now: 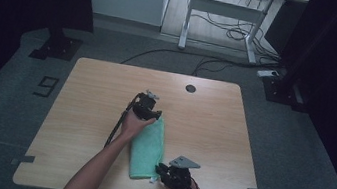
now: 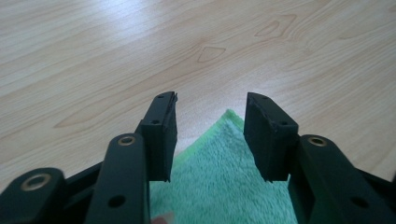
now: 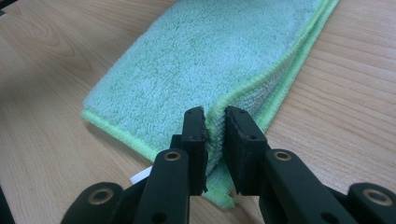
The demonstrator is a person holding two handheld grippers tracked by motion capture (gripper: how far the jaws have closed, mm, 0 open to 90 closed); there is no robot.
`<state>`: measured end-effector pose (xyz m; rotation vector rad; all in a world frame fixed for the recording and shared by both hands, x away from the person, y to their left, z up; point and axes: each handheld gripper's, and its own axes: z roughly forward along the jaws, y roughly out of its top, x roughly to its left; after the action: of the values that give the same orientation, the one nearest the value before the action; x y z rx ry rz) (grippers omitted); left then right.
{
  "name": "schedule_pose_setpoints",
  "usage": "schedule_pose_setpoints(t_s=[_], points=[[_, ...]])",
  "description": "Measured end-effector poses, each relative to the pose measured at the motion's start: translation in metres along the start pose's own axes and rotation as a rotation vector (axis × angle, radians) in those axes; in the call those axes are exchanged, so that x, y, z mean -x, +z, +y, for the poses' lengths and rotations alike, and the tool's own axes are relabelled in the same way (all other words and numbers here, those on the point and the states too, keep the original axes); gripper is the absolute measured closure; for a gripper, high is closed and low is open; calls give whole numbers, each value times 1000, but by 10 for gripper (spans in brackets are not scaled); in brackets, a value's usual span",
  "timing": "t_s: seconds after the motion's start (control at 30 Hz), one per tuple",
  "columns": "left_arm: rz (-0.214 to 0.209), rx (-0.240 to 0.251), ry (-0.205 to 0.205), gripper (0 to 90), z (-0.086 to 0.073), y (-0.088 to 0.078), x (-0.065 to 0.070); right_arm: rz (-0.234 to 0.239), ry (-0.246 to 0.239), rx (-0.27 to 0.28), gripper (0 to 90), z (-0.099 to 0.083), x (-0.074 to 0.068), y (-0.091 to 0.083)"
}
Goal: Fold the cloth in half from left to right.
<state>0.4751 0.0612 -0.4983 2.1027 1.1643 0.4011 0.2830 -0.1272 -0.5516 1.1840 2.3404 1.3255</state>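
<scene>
A green towel (image 1: 148, 148) lies folded into a long strip on the wooden table (image 1: 207, 125), running from the middle toward the near edge. My left gripper (image 1: 152, 117) hovers at the towel's far end. In the left gripper view its jaws (image 2: 211, 99) stand open, with the towel's corner (image 2: 219, 186) lying under the gap and touching neither pad. My right gripper (image 1: 161, 170) is at the towel's near right corner. In the right gripper view it (image 3: 215, 113) is shut on the towel's (image 3: 210, 56) layered edge, which rises pinched between the pads.
A round cable hole (image 1: 190, 88) sits near the table's far edge. Bare wood surrounds the towel on both sides. Beyond the table are grey floor with cables, a white desk frame (image 1: 224, 12) and black stand bases (image 1: 54, 47).
</scene>
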Motion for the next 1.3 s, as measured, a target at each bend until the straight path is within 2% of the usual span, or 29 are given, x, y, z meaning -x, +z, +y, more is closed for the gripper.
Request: schedule_pose_setpoints(t_s=[0.13,0.43,0.83,1.3], points=[[0,5,-3,526,-7,-11,-3,4,-2,-3,770,0,-1,0],[14,-37,6,528,-32,-23,-13,0,-6,-9,765,-1,-2,0],[39,-86,10,537,-49,-11,-24,5,-4,-21,782,-2,0,0],[39,-84,13,541,-51,-6,-26,9,-4,-58,754,-1,6,-7]])
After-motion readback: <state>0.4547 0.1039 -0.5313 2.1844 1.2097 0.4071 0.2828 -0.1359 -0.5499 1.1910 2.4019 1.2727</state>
